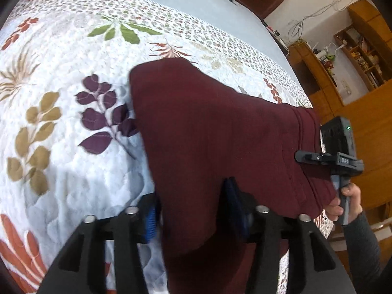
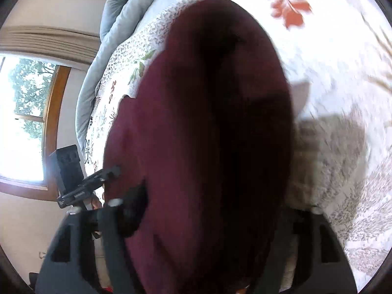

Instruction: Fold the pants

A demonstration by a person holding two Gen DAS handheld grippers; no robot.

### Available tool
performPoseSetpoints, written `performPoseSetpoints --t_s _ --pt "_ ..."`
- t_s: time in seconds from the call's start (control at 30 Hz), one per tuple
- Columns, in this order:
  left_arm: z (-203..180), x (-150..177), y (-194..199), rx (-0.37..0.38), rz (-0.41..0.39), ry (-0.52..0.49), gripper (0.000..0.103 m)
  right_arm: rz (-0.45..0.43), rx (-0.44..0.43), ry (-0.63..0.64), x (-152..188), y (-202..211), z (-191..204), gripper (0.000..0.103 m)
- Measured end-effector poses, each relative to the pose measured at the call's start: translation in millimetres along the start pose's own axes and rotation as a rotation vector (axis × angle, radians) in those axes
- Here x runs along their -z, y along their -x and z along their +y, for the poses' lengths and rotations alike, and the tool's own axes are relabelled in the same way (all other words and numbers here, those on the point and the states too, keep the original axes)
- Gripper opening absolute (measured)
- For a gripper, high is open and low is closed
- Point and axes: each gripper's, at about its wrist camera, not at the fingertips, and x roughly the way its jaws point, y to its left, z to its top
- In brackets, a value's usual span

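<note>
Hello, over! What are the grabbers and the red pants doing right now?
Both sets of fingers open around cloth, no pinch visible. Maroon pants draped between the left gripper and right gripper, part lying on the leafy quilt. Nothing blocking.

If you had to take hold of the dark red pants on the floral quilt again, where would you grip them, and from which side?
Probably grip the dark red pants at the ribbed waistband, coming from the near edge of the floral quilt. That stitched band lies nearest that edge and looks like the firmest part; the far end lies flat.
</note>
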Motion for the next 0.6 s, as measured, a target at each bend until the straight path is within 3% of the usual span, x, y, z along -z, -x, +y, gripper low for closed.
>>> performPoseSetpoints --t_s 0.07,0.13,0.2,0.23,0.33,0.43,0.47,0.53,0.57,0.6 --pt "9.7 3.4 21.1 -0.055 -0.022 0.007 0.066 -0.015 0.008 -0.002 9.5 16.3 -0.2 0.077" --pt "11.7 1.5 50.5 -0.110 -0.100 0.017 0.066 -0.087 0.052 -0.002 12.2 48.7 -6.2 0.077" --pt "11.6 -3.7 76.5 -0.035 -0.179 0.028 0.068 -0.256 0.116 -0.015 13.9 98.1 -5.1 0.075" --pt "10.0 -7.9 82.3 0.009 -0.202 0.032 0.070 -0.320 0.085 -0.004 14.2 116.1 1.1 0.075" --pt "-4.1 -27.7 77.9 0.247 -0.227 0.038 0.072 -0.309 -0.045 0.051 11.2 117.4 33.4 0.067" --pt "-5.8 -44.1 45.6 0.349 -0.196 0.105 0.072 -0.205 -0.132 0.042 -7.6 70.3 56.0 0.064" --pt "5.9 -39.5 43.4 0.362 -0.191 0.125 0.072 -0.185 -0.140 0.017 -23.5 50.8 61.4 0.059" --pt "18.2 -37.6 27.2 0.392 -0.196 0.193 0.072 -0.165 -0.116 -0.025 -28.5 27.4 49.9 0.036" --pt "26.2 -40.3 22.9 0.406 -0.189 0.213 0.072 -0.167 -0.080 -0.057 -30.7 21.2 30.6 0.000" --pt "31.7 -42.2 17.8 0.415 -0.186 0.234 0.072 -0.168 -0.088 -0.106 -29.4 17.3 18.4 0.000"
